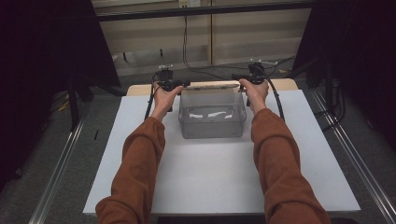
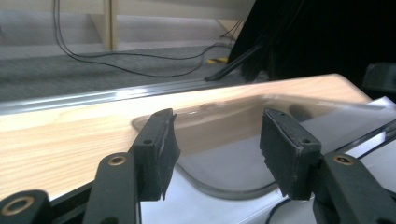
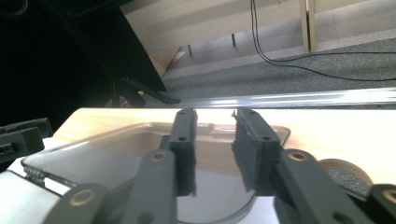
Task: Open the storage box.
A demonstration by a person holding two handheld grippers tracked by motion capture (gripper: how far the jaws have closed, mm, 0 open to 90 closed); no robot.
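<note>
Flanking the clear bin (image 1: 212,114) at its far corners — left gripper (image 2: 217,149) and right gripper (image 3: 212,151) equally near — both jaws stand parted, gripping nothing.

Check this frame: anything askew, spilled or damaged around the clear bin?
Nothing stands out. The clear bin sits upright and square on the white tabletop, with no spill visible. The left claw and right claw are at its far corners, jaws apart, pads not pressing on the rim.

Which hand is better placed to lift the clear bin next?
Neither clearly: the left tool and right tool flank the clear bin at its far corners, both open, so lifting likely needs both.
</note>
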